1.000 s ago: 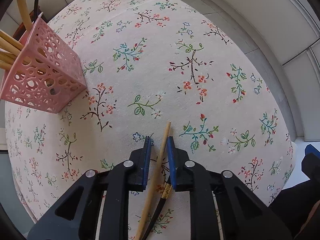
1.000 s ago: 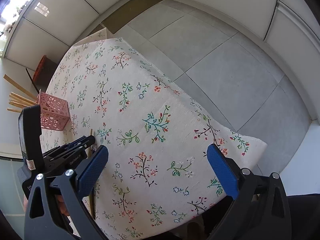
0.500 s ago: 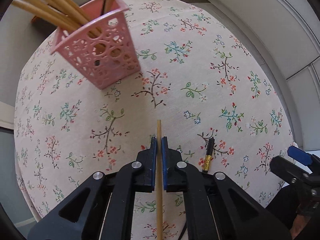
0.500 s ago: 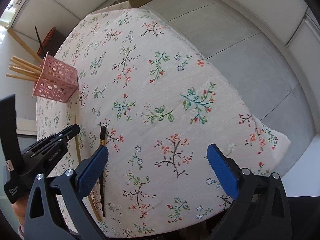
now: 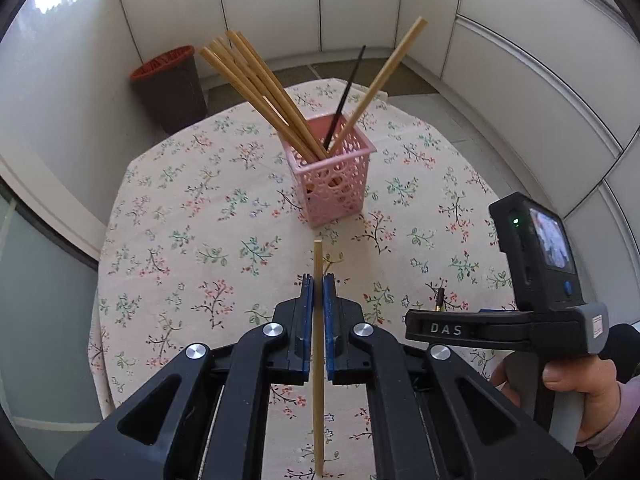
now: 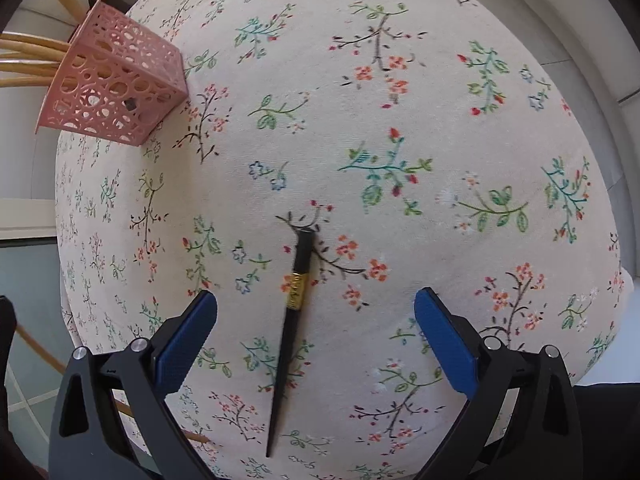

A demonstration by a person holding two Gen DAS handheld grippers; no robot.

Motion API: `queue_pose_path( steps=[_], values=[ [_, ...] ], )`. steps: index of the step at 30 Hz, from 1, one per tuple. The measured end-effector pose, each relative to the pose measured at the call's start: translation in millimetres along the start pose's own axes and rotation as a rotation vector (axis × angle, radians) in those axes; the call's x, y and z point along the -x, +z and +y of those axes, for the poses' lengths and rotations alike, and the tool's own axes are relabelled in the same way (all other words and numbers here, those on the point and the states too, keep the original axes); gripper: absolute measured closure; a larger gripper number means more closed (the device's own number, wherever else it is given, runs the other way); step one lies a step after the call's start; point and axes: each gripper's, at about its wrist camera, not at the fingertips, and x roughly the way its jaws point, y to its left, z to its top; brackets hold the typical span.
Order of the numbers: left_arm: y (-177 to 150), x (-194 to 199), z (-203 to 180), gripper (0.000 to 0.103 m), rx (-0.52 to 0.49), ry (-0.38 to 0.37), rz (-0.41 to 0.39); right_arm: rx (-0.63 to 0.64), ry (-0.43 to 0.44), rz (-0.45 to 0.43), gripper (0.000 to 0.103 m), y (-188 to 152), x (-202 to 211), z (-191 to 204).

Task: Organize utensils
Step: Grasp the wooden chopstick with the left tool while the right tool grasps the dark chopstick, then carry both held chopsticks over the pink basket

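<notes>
Left gripper [image 5: 318,294]: fingers clenched on a pale bamboo chopstick [image 5: 318,360], which passes between the blue pads and projects ahead of the fingertips, lifted off the desk [image 5: 168,216] (covered by a cream floral cloth). Beyond its tip stands a pink perforated plastic square holder [image 5: 334,182] containing several bamboo chopsticks [image 5: 260,84] and one black chopstick. Right gripper [image 6: 316,322]: fingers released, spread wide. Between them, flat on the cloth, lies a black tapered chopstick with a gold band [image 6: 290,332], touching neither pad.
</notes>
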Motion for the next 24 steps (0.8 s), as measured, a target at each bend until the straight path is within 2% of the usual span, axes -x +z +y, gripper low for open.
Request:
queue_pose_path(
  steps=[5,8,9,10,13,18,24],
  values=[
    [9.9,13.9,6.7,0.099,0.004,0.024,-0.053,0.053,-0.126,0.004,0.038,-3.6,-1.8,23.6],
    [10.4,21.4,7.4,0.099,0.001,0.027,-0.071,0.057,-0.15,-0.015,0.065,-3.6,1.7,27.5],
    [10.4,23.2,6.8,0.099,0.001,0.026,-0.076,0.064,-0.148,-0.022,0.079,-2.5,3.5,27.6],
    [10.2,24.3,6.0,0.099,0.0,0.028,-0.079,0.063,-0.142,-0.027,0.088,-1.3,4.7,25.5],
    [10.0,27.4,4.9,0.099,0.004,0.033,-0.089,0.056,-0.112,-0.03,0.095,3.3,9.2,17.7],
    [10.4,29.7,3.9,0.099,0.01,0.038,-0.1,0.08,-0.029,-0.083,0.096,1.7,33.7,3.7],
    [12.0,39.5,5.5,0.099,0.036,0.002,-0.13,0.207,0.118,-0.292,0.096,-20.1,101.9,-2.5]
  ],
)
